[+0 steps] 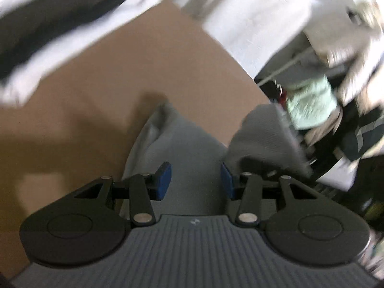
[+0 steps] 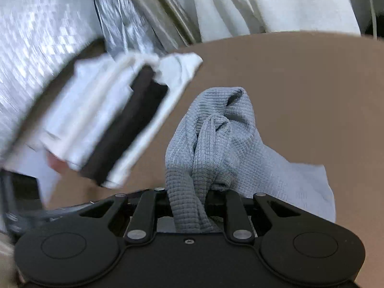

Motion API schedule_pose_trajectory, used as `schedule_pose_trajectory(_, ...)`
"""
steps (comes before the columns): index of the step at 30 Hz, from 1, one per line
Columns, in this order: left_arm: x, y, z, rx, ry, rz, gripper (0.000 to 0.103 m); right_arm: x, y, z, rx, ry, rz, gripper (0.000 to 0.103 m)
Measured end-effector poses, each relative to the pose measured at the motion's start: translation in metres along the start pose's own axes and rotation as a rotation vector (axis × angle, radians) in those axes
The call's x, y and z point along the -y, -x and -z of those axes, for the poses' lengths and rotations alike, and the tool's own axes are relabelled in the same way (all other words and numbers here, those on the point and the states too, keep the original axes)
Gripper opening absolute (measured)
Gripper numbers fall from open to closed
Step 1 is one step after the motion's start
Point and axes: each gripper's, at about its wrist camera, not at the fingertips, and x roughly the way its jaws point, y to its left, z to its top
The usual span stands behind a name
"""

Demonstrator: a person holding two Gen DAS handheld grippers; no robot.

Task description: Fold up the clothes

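Note:
A grey waffle-knit garment (image 2: 216, 141) hangs bunched from my right gripper (image 2: 192, 199), which is shut on it above the brown table (image 2: 300, 91); the fingertips are hidden by the cloth. In the left wrist view the same grey garment (image 1: 189, 144) lies on the table (image 1: 134, 67) under and ahead of my left gripper (image 1: 195, 180). The left gripper is open, its blue pads (image 1: 164, 180) wide apart over the cloth, holding nothing.
A folded stack of white and black clothes (image 2: 112, 120) lies left on the table. White fabric (image 2: 276, 2) hangs behind. Off the table's right edge is a heap of clothes and clutter (image 1: 319, 110). The views are motion-blurred.

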Motion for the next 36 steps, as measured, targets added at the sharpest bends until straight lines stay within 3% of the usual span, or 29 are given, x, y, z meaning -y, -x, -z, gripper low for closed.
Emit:
schedule_pose_trajectory(2, -0.015, -0.005, -0.003, -0.017, 0.058, 0.003, 0.044, -0.013, -0.022, 0.002, -0.064, 0.036, 0.021, 0.033)
schedule_pose_trajectory(3, -0.016, -0.008, -0.004, -0.015, 0.055, -0.010, 0.044, -0.014, -0.030, 0.003, -0.111, 0.016, -0.004, 0.042)
schedule_pose_trajectory(5, -0.013, -0.014, -0.007, -0.016, 0.048, -0.006, 0.045, -0.007, -0.027, 0.005, -0.136, -0.024, -0.075, 0.044)
schedule_pose_trajectory(8, -0.005, -0.025, -0.011, -0.023, 0.042, 0.031, 0.046, 0.002, -0.009, 0.005, -0.089, -0.042, -0.178, 0.045)
schedule_pose_trajectory(12, -0.005, -0.015, -0.014, 0.002, 0.034, 0.009, 0.046, 0.037, 0.040, 0.017, 0.103, -0.088, -0.360, 0.049)
schedule_pose_trajectory(14, -0.009, -0.010, -0.014, -0.001, 0.044, 0.030, 0.046, 0.057, 0.066, 0.026, 0.204, -0.150, -0.462, 0.061)
schedule_pose_trajectory(16, -0.016, -0.006, -0.013, -0.015, 0.054, 0.048, 0.052, 0.068, 0.080, 0.034, 0.259, -0.189, -0.440, 0.065)
schedule_pose_trajectory(18, -0.023, -0.005, -0.011, -0.038, 0.068, 0.052, 0.053, 0.070, 0.083, 0.042, 0.251, -0.137, -0.311, 0.065)
schedule_pose_trajectory(22, -0.025, 0.010, -0.012, 0.016, 0.088, 0.054, 0.053, 0.068, 0.079, 0.060, 0.193, 0.015, -0.027, 0.065)
schedule_pose_trajectory(26, -0.019, 0.025, -0.012, 0.066, 0.040, 0.024, 0.054, 0.073, 0.078, 0.070, 0.172, 0.119, 0.105, 0.065)
schedule_pose_trajectory(31, -0.004, 0.031, -0.008, 0.064, -0.033, 0.044, 0.057, 0.093, 0.076, 0.079, 0.203, 0.048, 0.043, 0.065)
schedule_pose_trajectory(36, 0.020, 0.023, -0.002, 0.009, -0.177, 0.082, 0.057, 0.107, 0.058, 0.096, 0.205, -0.064, 0.026, 0.065)
